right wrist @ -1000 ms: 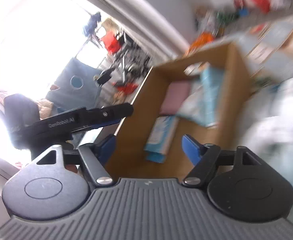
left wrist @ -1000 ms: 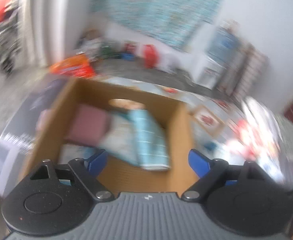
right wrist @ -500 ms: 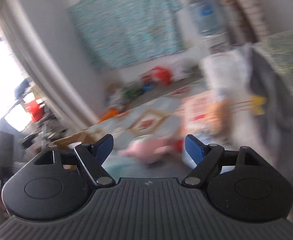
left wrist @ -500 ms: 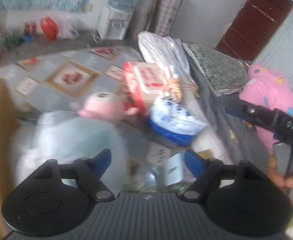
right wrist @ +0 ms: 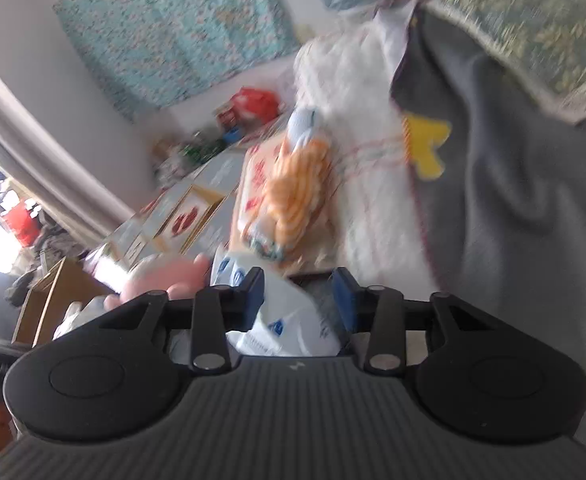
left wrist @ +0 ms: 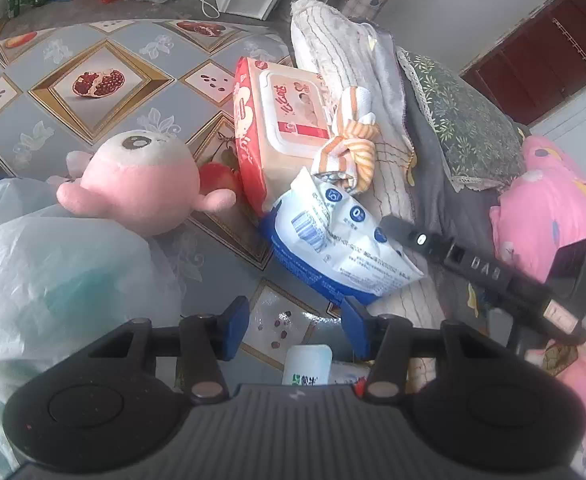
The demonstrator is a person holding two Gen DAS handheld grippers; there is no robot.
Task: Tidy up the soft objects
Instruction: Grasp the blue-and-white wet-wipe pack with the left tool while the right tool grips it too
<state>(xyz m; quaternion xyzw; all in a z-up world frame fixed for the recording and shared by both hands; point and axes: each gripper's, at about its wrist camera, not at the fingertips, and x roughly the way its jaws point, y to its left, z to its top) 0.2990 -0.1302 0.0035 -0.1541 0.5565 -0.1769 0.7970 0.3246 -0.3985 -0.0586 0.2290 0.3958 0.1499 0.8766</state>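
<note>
A pink plush toy (left wrist: 141,184) lies on the patterned mat (left wrist: 93,80). Beside it are a red wipes pack (left wrist: 281,124), an orange-striped cloth (left wrist: 349,148) and a blue-and-white soft pack (left wrist: 333,244). My left gripper (left wrist: 293,320) hovers just in front of the blue-and-white pack, its jaws closing with only the mat between them. In the blurred right wrist view, my right gripper (right wrist: 297,296) hangs over the blue-and-white pack (right wrist: 289,320), jaws closing. The pack shows between its fingers, but the pads do not press it. The striped cloth (right wrist: 293,196) and plush toy (right wrist: 165,280) lie beyond.
A pale plastic bag (left wrist: 53,280) bulges at the left. A small white-and-green packet (left wrist: 307,364) lies under my left gripper. A white towel (left wrist: 345,52), grey blanket (right wrist: 513,200) and pink quilt (left wrist: 553,220) pile up on the right. The cardboard box (right wrist: 49,304) stands far left.
Both views have swung away from the open cardboard box to the pile of soft things and dropped closer to it. Both pairs of jaws stand narrower than before.
</note>
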